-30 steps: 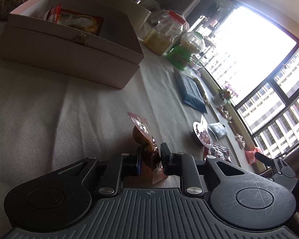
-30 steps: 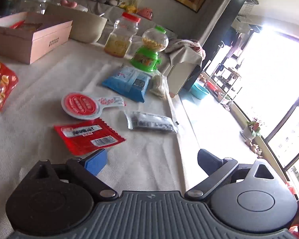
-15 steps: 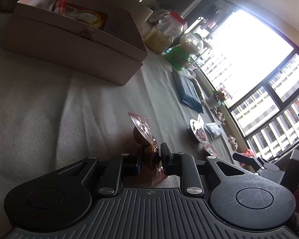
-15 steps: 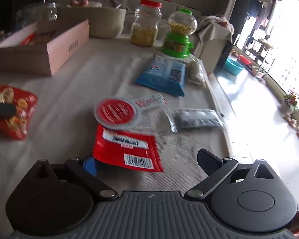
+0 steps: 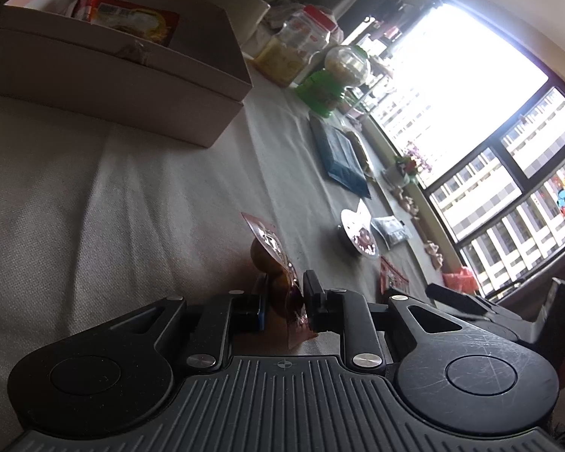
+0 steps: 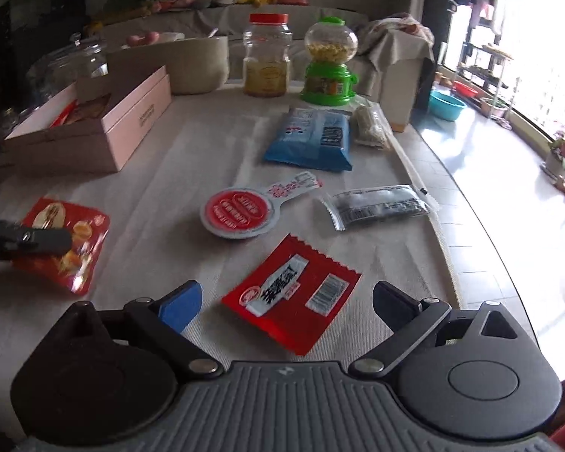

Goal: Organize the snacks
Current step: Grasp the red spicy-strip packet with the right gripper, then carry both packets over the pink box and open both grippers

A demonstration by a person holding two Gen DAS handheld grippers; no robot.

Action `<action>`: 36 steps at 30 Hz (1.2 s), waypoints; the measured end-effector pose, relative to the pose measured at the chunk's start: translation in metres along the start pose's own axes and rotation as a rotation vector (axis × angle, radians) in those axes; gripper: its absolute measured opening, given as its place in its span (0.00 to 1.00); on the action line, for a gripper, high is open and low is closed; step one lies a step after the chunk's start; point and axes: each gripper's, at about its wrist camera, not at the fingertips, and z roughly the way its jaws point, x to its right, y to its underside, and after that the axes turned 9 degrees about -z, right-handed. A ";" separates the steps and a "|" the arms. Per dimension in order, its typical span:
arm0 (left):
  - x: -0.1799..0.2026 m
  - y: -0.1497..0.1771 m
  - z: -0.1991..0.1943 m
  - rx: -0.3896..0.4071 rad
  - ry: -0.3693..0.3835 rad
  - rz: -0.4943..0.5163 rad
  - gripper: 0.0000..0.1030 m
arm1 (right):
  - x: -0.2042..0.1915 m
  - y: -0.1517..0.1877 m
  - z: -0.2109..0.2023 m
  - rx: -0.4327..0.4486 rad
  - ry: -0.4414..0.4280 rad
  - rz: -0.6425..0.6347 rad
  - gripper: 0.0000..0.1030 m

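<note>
My left gripper (image 5: 282, 297) is shut on the edge of a red snack pack (image 5: 269, 243) with round brown cups, held just over the cloth. From the right wrist the same pack (image 6: 75, 248) shows at the far left, with the left gripper's fingers (image 6: 37, 239) across it. My right gripper (image 6: 286, 301) is open, its fingers on either side of a flat red sachet (image 6: 293, 293) that lies on the cloth without touching it. An open pink box (image 5: 132, 86), also in the right wrist view (image 6: 124, 132), stands at the back left with a red packet (image 5: 135, 19) inside.
On the cloth lie a round red-lidded cup with a tab (image 6: 241, 211), a silver-black sachet (image 6: 376, 207), a blue bag (image 6: 309, 139) and a small clear pack (image 6: 369, 128). A red-lidded jar (image 6: 267, 60) and a green candy dispenser (image 6: 329, 64) stand behind. The table edge runs along the right.
The right gripper's view has rolled and swung left, so the red sachet now lies between its open fingers. The left gripper keeps its hold on the red pack and has hardly moved.
</note>
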 end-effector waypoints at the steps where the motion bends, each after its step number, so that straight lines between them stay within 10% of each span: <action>1: 0.002 0.001 0.001 -0.006 0.002 0.007 0.22 | -0.001 -0.002 0.008 -0.015 0.029 0.004 0.95; 10: 0.007 0.007 0.004 -0.024 0.003 0.026 0.22 | 0.009 0.027 -0.004 0.000 0.093 -0.064 0.95; 16: 0.008 0.007 0.004 -0.022 -0.008 0.032 0.22 | 0.010 0.014 0.002 0.045 -0.045 -0.071 0.95; 21: 0.008 0.008 0.001 -0.030 -0.016 0.021 0.22 | 0.019 0.005 0.012 0.001 -0.105 0.025 0.58; 29: 0.010 0.018 -0.031 -0.007 -0.003 0.041 0.21 | -0.017 -0.006 -0.028 0.006 -0.367 -0.082 0.43; 36: 0.021 -0.044 -0.107 0.193 0.004 0.080 0.21 | -0.057 -0.089 -0.073 0.208 -0.470 -0.220 0.43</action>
